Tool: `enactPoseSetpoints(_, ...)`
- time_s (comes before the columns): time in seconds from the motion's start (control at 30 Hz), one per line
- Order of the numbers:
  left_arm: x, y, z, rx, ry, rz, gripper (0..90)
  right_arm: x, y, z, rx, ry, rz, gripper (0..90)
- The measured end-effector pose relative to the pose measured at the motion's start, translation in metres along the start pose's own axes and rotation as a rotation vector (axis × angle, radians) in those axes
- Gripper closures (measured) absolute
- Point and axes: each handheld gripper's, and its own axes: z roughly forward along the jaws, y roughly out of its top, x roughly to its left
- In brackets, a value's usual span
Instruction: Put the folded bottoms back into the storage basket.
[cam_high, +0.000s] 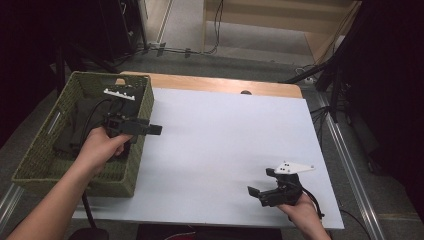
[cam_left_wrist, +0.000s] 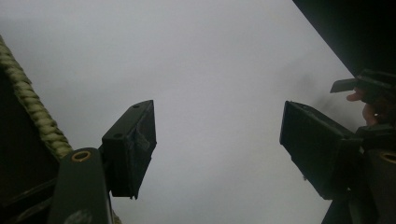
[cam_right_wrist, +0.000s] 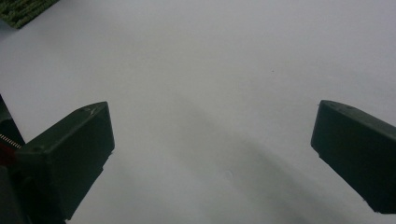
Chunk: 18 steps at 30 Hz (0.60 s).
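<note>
A white table surface is seen across the middle of the high view, with a wooden edge exposed along its far side. A green woven basket is set at the table's left edge, partly overhanging the white surface; its rim also appears at the left of the left gripper view, and a corner of it is caught at the top left of the right gripper view. The inside of the basket is dark, and what lies there cannot be made out.

The left gripper is held over the basket's right wall, pointed out toward the white surface, with a cable trailing back into the basket. In the left gripper view its jaws are seen spread apart, with nothing between them but bare white table.

The right gripper is held low at the near right of the table, well apart from the basket, its grey plate on top. In the right gripper view its jaws are seen spread wide over bare table, pinching nothing. It is also glimpsed far off in the left gripper view.
</note>
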Motion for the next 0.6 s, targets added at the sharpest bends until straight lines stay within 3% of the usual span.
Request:
enactPoseSetpoints(0.17,-0.005,-0.006,0.004,0.008,-0.008,0.005,27.9,0.000,0.000,0.000,0.002,0.003,0.004,0.0)
enactPoseSetpoints(0.43,-0.016,-0.015,0.011,0.027,-0.018,0.015,27.9,-0.005,0.001,0.001,0.029,0.050,0.071,0.0)
enactPoseSetpoints(0.6,-0.023,-0.021,0.012,0.037,-0.035,0.020,27.9,-0.006,0.001,0.001,0.036,0.051,0.080,0.0)
